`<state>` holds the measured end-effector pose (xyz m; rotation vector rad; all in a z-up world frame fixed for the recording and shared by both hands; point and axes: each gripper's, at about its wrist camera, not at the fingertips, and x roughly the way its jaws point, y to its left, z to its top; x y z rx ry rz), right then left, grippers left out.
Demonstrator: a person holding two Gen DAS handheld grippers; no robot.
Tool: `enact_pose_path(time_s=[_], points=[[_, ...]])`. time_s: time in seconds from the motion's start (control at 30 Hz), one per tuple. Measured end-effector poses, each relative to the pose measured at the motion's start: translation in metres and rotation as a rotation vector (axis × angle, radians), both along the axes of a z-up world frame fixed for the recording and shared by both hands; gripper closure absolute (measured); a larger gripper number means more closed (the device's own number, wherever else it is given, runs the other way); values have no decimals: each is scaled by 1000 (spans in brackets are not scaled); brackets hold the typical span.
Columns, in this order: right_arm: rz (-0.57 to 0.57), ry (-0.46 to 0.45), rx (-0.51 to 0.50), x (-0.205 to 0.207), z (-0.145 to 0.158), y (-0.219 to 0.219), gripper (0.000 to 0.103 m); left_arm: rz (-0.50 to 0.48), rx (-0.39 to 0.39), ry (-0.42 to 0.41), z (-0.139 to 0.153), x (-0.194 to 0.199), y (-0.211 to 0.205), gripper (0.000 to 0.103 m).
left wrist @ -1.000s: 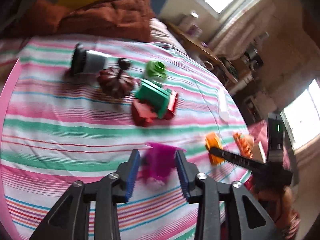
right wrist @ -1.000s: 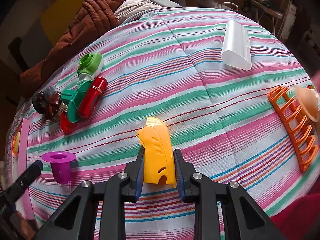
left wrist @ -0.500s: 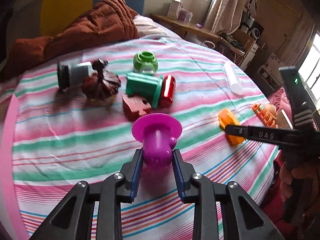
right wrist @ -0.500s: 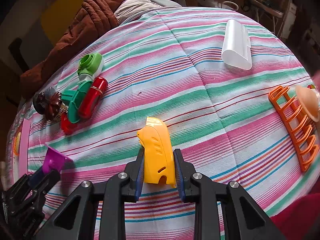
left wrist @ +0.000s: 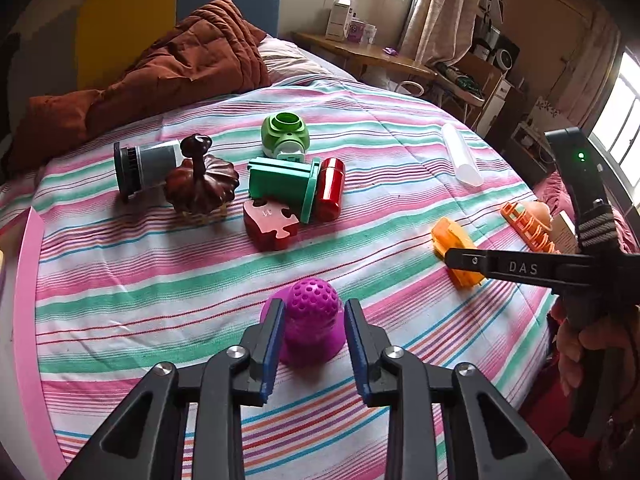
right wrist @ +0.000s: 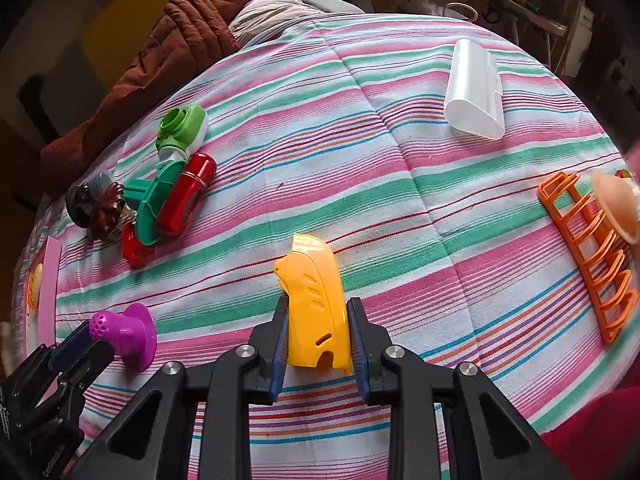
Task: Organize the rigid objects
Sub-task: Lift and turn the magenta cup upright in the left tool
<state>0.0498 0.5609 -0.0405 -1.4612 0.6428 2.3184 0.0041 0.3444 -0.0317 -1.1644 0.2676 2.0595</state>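
The purple perforated piece is being flanked by the left gripper, whose jaws are opening, on the striped bedspread. The yellow casing is being clamped by the right gripper. Bare cloth is lying between both and the far toy cluster.
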Motion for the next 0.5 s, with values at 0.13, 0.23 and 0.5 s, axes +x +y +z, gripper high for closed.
enact_pose_path(time_s=[0.13, 0.23, 0.5], points=[[6, 0, 10, -1, 0, -2, 75, -1, -30, -13, -7, -9, 11, 71], [19, 2, 28, -2, 1, -4, 76, -5, -8, -35, -7, -9, 8, 73], [75, 58, 8, -5, 5, -18, 76, 15, 59, -39, 19, -7, -21, 73]])
